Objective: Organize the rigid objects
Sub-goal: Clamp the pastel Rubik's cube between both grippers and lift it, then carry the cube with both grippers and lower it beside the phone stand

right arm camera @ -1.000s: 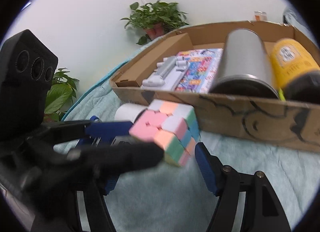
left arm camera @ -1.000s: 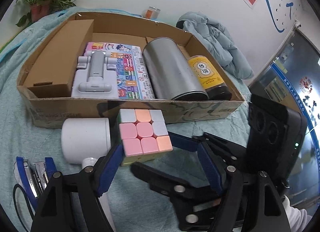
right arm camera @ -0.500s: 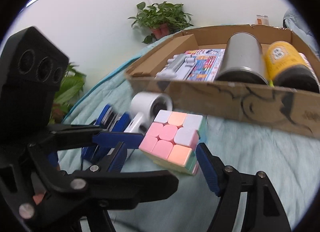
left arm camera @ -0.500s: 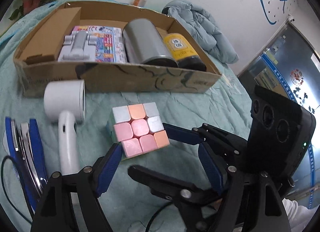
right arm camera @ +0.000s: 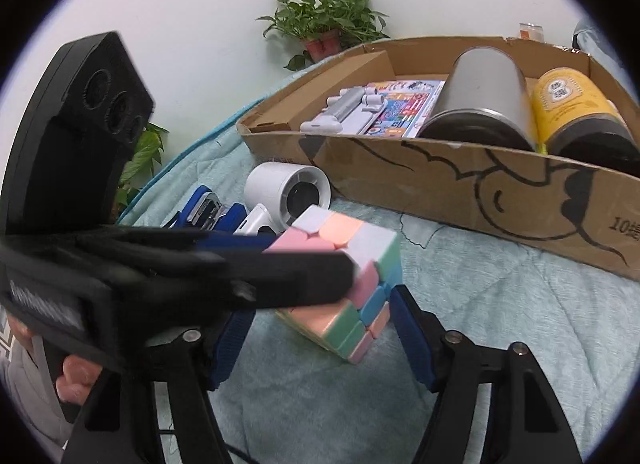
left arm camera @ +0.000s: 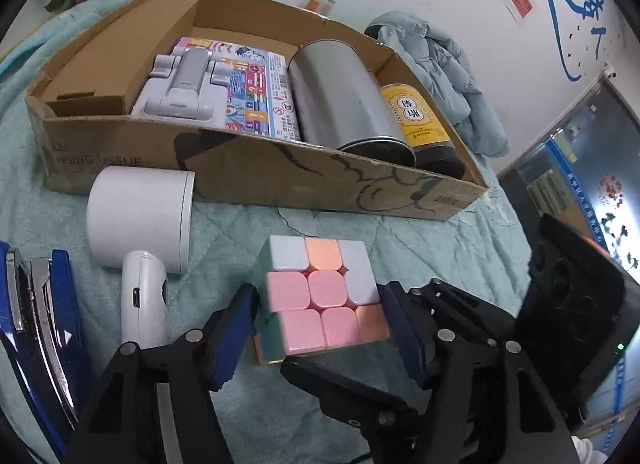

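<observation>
A pastel puzzle cube [left arm camera: 320, 288] hangs slightly tilted just over the teal quilt, in front of the cardboard box. In the left wrist view my left gripper [left arm camera: 318, 298] has a blue pad against each side of the cube, and its jaws are closing. The right gripper [right arm camera: 324, 320] reaches in from the right and also has the cube [right arm camera: 352, 264] between its jaws, which are closing too. Its right pad [right arm camera: 408, 328] meets the cube's lower corner. Its left pad is hidden behind the black finger [right arm camera: 240, 276] of the left gripper.
The cardboard box [left arm camera: 280, 176] holds a grey stand, a colourful booklet, a steel canister and a yellow-labelled bottle. A white handheld device [left arm camera: 140, 220] and a blue stapler [left arm camera: 40, 324] lie to the left on the quilt. A jacket [left arm camera: 440, 64] lies behind the box.
The cube has come away from the box's front wall toward me, staying between the right gripper's jaws. The left jaws have narrowed until both pads meet the cube.
</observation>
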Demonstrator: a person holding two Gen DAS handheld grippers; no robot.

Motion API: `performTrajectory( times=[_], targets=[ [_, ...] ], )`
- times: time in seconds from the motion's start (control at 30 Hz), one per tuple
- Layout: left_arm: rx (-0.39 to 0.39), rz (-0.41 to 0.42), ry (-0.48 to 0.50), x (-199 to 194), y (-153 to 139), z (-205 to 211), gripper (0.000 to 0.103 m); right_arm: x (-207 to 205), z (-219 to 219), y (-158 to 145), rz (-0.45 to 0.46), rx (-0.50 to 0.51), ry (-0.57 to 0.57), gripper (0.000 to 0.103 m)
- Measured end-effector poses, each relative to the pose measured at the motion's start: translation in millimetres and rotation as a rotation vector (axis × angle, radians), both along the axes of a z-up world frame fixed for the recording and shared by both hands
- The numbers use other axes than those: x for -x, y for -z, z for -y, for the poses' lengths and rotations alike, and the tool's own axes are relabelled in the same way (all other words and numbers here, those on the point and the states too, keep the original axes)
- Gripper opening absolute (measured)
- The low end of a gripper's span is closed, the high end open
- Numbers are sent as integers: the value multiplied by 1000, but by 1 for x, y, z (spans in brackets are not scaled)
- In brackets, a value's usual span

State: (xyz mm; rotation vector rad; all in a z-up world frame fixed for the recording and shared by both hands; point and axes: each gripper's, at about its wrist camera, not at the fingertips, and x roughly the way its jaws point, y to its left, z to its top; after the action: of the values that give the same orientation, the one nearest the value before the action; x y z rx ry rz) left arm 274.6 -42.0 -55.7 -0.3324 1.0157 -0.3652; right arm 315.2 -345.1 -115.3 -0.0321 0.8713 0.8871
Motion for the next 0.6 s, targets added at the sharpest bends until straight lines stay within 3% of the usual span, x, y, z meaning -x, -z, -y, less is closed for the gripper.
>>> performTrajectory(
  times=[0.2,0.33,0.6],
  targets=[
    [-20,2,-28,5,-5,-2,59,14,-4,-15,85,4,-8,65],
    [6,27,-43,9,-20,-6,57,19,-11,-37,196,27,2,64],
    [-16,66,-37,5,-40,-5,57,3,-12,-45,191,1,19,64]
  ],
)
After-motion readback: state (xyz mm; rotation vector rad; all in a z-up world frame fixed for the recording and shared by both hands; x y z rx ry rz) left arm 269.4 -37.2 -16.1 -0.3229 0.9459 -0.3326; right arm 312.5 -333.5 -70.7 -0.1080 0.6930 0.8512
